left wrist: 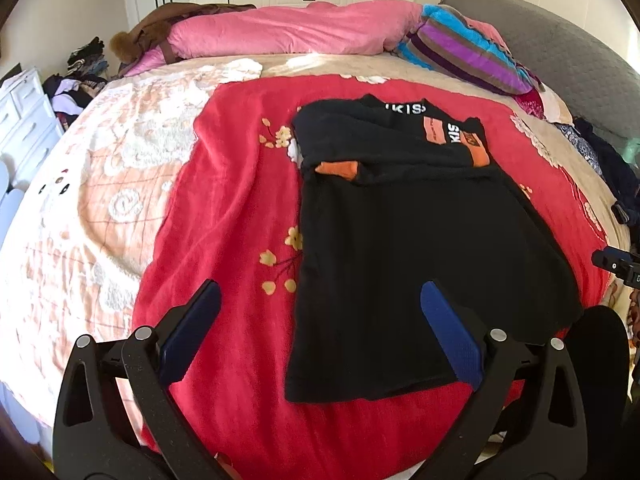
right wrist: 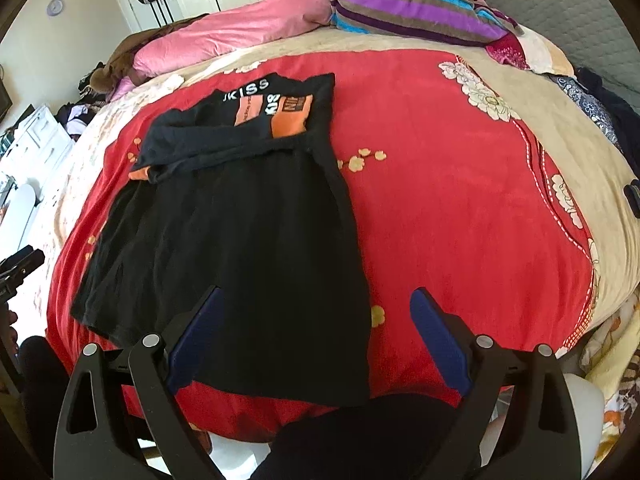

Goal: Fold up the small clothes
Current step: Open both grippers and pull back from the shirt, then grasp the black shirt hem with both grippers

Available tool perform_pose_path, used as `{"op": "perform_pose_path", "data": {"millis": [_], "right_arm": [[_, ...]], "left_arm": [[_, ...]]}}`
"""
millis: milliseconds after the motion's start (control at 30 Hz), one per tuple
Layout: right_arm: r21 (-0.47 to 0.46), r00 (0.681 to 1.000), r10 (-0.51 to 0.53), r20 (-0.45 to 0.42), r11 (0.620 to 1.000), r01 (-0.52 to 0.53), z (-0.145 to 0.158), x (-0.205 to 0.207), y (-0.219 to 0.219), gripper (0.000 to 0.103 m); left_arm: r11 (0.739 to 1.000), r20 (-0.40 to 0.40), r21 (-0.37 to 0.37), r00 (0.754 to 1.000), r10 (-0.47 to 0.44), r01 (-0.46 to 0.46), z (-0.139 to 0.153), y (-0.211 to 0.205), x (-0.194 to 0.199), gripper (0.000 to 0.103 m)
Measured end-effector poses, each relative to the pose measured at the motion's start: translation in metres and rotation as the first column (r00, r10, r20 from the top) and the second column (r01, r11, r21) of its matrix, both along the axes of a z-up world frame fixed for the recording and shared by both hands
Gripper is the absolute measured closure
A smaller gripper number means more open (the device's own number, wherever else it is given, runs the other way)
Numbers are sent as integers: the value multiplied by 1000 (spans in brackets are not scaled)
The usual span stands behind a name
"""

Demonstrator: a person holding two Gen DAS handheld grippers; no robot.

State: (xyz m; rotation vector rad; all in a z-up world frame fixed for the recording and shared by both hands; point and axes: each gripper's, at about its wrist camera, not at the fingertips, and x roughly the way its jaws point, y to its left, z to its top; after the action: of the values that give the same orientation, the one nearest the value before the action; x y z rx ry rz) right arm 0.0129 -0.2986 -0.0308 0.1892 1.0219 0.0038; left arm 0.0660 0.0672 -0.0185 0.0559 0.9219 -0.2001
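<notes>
A black T-shirt with orange and white print lies flat on the red blanket, its sides and sleeves folded in, collar end away from me. It also shows in the right wrist view. My left gripper is open and empty, hovering over the shirt's near left hem corner. My right gripper is open and empty, hovering over the shirt's near right hem corner. Neither gripper touches the cloth.
The red blanket covers a bed with a beige floral cover. A pink duvet and a striped pillow lie at the far side. Dark clothes lie at the right edge. A white dresser stands left.
</notes>
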Motion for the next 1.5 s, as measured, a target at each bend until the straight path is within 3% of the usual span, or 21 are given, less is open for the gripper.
{"op": "perform_pose_path", "data": {"millis": [400, 700, 1033, 1067, 1100, 1233, 1300, 1333, 1400, 1467, 1500], "right_arm": [[-2, 996, 10, -92, 1000, -10, -21, -2, 2, 10], [13, 978, -7, -209, 1000, 10, -49, 1, -3, 10], [-14, 963, 7, -268, 1000, -11, -62, 9, 8, 10], [-8, 962, 22, -271, 1000, -25, -63, 9, 10, 14], [1, 962, 41, -270, 999, -42, -63, 9, 13, 26], [26, 968, 88, -236, 996, -84, -57, 6, 17, 64], [47, 975, 95, -202, 995, -87, -50, 5, 15, 77], [67, 980, 102, -172, 994, -92, -45, 3, 14, 80], [91, 982, 102, -156, 992, -89, -41, 4, 10, 84], [97, 980, 89, -176, 993, -72, -45, 5, 5, 84], [92, 978, 80, -195, 994, -63, -47, 6, 3, 82]], "left_arm": [[999, -129, -35, 992, -5, 0, -39, 3, -2, 9], [997, -268, -64, 963, 14, -33, -83, 11, 3, 9], [997, -309, -77, 951, -11, -13, -98, 9, 0, 9], [997, -309, -78, 951, -11, -13, -98, 9, 0, 9], [997, -310, -79, 951, -12, -13, -99, 8, 1, 11], [995, -303, -99, 953, -26, -4, -96, 6, -1, 32], [993, -291, -114, 956, -21, -13, -91, 9, -1, 54], [991, -288, -135, 958, -20, -20, -89, 12, -1, 60], [983, -290, -180, 957, -24, -30, -86, 16, 0, 84], [977, -297, -211, 954, -37, -27, -85, 15, 1, 95], [978, -298, -208, 954, -43, -21, -85, 13, 1, 95]]}}
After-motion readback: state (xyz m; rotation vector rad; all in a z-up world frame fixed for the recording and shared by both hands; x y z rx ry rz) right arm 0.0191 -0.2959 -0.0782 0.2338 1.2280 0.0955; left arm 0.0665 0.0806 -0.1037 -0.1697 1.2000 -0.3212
